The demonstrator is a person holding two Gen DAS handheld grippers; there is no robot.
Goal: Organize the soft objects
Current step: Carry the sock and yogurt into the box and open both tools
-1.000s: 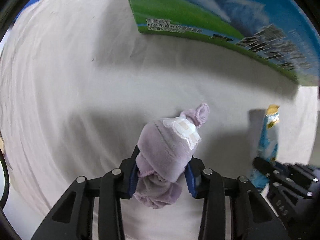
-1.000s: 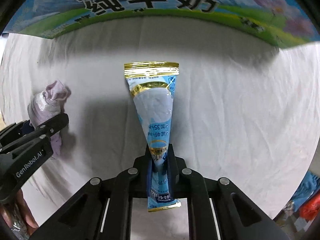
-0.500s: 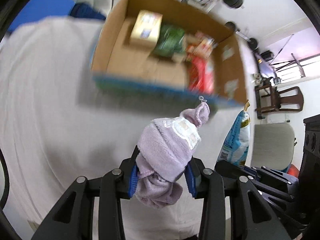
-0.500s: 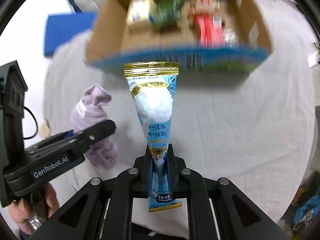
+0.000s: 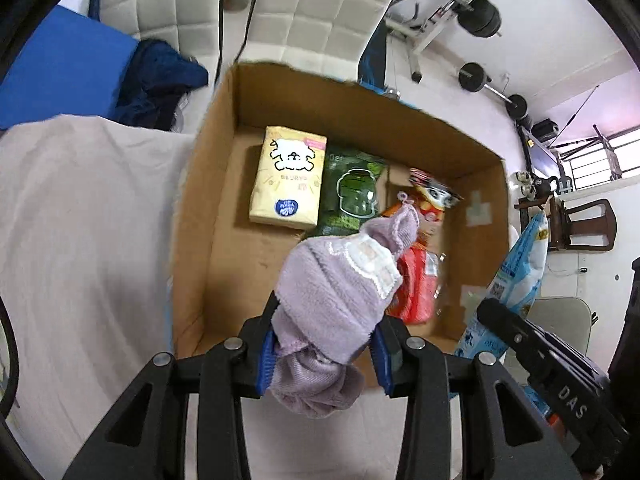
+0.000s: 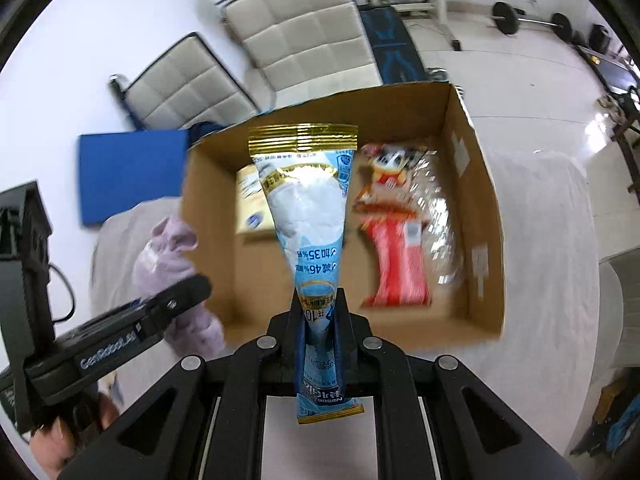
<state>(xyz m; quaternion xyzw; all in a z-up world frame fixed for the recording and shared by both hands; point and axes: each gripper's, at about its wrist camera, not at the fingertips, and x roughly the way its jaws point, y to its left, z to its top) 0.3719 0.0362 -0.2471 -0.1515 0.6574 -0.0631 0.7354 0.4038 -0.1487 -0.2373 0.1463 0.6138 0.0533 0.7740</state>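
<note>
Jaws of my left gripper (image 5: 324,354) were clenched on the lilac cloth bundle (image 5: 340,304), held above the cardboard box (image 5: 200,184) for dropping in. Bare box floor lay at 9 o'clock of the bundle, packets at 12.

Right view: my right gripper (image 6: 320,344) pinched the blue cone wrapper (image 6: 308,216) by its narrow tail, over the near box wall; free floor lay between the yellow pack (image 6: 250,208) and red packet (image 6: 394,248).

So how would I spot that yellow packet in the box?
Find the open cardboard box on the cloth-covered table. On its floor by the left wall lies a pale yellow packet, beside a green packet. Only it carries a white cartoon dog.
</note>
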